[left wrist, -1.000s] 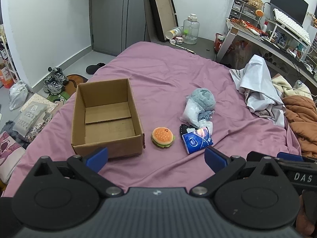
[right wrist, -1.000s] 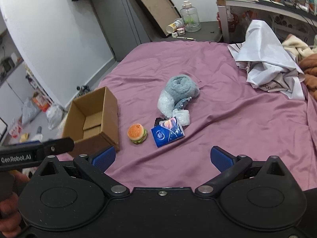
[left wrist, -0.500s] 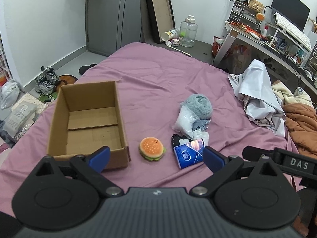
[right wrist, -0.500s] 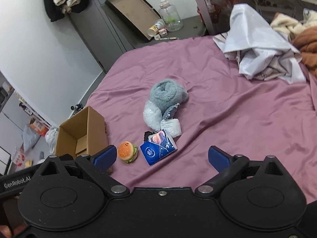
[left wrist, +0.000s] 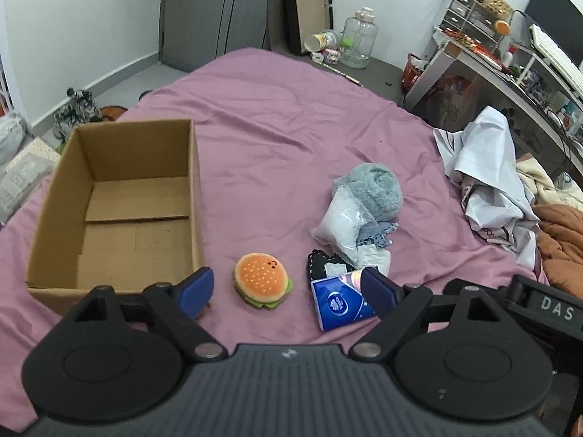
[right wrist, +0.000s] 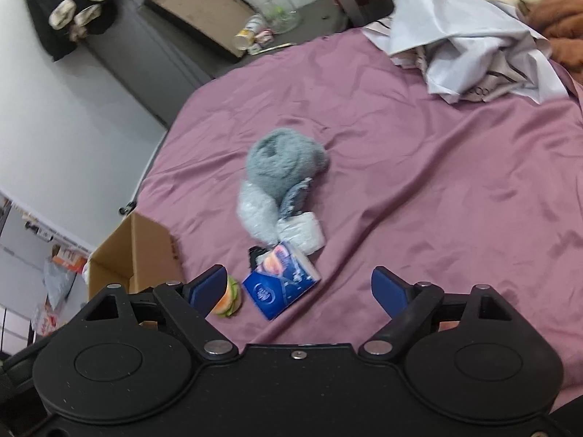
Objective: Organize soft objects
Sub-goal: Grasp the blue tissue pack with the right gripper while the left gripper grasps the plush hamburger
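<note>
On the purple bed sheet point(left wrist: 277, 134) an open, empty cardboard box point(left wrist: 120, 196) stands at the left. Right of it lie a burger plush point(left wrist: 260, 280), a blue tissue pack point(left wrist: 339, 302), a clear plastic bag point(left wrist: 339, 222) and a grey fluffy item point(left wrist: 375, 189). My left gripper point(left wrist: 288, 289) hovers above the burger plush, its jaws closing, touching nothing. My right gripper point(right wrist: 299, 289) hangs over the tissue pack point(right wrist: 282, 287), jaws also closing with nothing pressed between them. The burger plush point(right wrist: 229, 296) is half hidden behind its left finger.
A crumpled white cloth point(left wrist: 488, 182) and an orange blanket point(left wrist: 561, 236) lie at the bed's right side. A cluttered desk point(left wrist: 492, 62) stands beyond. A water jug point(left wrist: 355, 40) and shoes point(left wrist: 76, 109) are on the floor past the bed edges.
Both grippers have come down and forward toward the soft items, which now look larger. Their jaws have narrowed. The right view has rolled, tilting the scene.
</note>
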`<state>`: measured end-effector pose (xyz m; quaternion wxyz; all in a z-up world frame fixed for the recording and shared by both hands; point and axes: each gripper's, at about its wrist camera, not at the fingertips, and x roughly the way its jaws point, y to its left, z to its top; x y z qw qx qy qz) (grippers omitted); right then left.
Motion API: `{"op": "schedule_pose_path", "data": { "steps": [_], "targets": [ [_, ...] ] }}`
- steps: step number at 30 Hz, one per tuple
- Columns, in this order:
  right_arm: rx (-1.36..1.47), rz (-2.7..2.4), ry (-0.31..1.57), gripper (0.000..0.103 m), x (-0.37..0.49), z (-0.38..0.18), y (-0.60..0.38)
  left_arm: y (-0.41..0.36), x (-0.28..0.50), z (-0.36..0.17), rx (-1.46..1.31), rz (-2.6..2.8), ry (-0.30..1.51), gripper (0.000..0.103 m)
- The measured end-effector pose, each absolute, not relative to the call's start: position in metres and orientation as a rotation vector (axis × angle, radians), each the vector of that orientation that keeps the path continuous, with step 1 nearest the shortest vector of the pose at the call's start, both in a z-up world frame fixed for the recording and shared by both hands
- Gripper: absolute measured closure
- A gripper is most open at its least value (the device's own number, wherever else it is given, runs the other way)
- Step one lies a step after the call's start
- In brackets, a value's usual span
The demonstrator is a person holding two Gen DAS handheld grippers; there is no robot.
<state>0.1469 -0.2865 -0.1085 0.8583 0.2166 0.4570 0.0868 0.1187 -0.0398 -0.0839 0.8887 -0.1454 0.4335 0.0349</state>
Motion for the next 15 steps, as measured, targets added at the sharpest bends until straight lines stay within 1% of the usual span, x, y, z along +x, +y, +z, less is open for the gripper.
{"op": "schedule_pose_path", "data": {
  "steps": [3,10,12,15],
  "targets": [
    [0.491,0.15,0.973,0.018,0.154,-0.114,-0.291,-0.039,0.129,-0.092,-0.315,0.087,0.911,0.017],
    [0.562,0.098,1.032,0.018,0.171,-0.135,-0.293,-0.039,0.146,-0.115,-0.342,0.135,0.941,0.026],
    [0.592,0.085,1.051,0.021,0.177,-0.141,-0.291,-0.04,0.151,-0.119,-0.344,0.135,0.952,0.026],
    [0.609,0.08,1.069,0.021,0.184,-0.149,-0.284,-0.041,0.163,-0.129,-0.327,0.138,0.975,0.027]
  ]
}}
